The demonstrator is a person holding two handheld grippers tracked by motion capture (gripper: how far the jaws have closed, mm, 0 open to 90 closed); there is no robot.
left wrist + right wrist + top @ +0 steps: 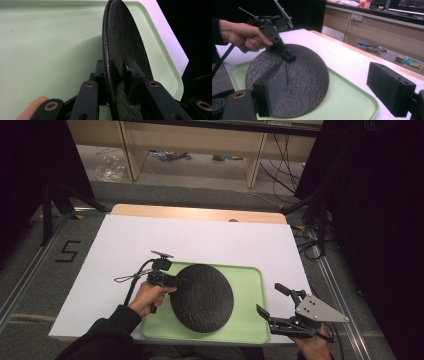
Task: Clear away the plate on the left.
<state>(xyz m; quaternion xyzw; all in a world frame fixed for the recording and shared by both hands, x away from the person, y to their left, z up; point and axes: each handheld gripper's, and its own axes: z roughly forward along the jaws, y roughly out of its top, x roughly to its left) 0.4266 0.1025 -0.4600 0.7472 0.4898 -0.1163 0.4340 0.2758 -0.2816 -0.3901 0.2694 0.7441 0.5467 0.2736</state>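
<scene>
A round black textured plate (202, 297) sits over a light green tray (250, 320), tilted with its left side raised. My left gripper (177, 282) is shut on the plate's left rim, one jaw above and one below. In the left gripper view the plate (127, 50) stands edge-on between the jaws of that gripper (113, 65), above the tray (37, 50). My right gripper (268, 298) stands open by the tray's right front corner, holding nothing. In the right gripper view the wide-apart jaws of the right gripper (330, 87) frame the plate (294, 80), the tray (347, 105) and the left gripper (287, 53).
The tray lies near the front edge of a white table cover (200, 235), with bare white surface behind and to its left. A wooden table edge (200, 212) shows at the back. Cables (310, 245) and dark stands flank the table on the floor.
</scene>
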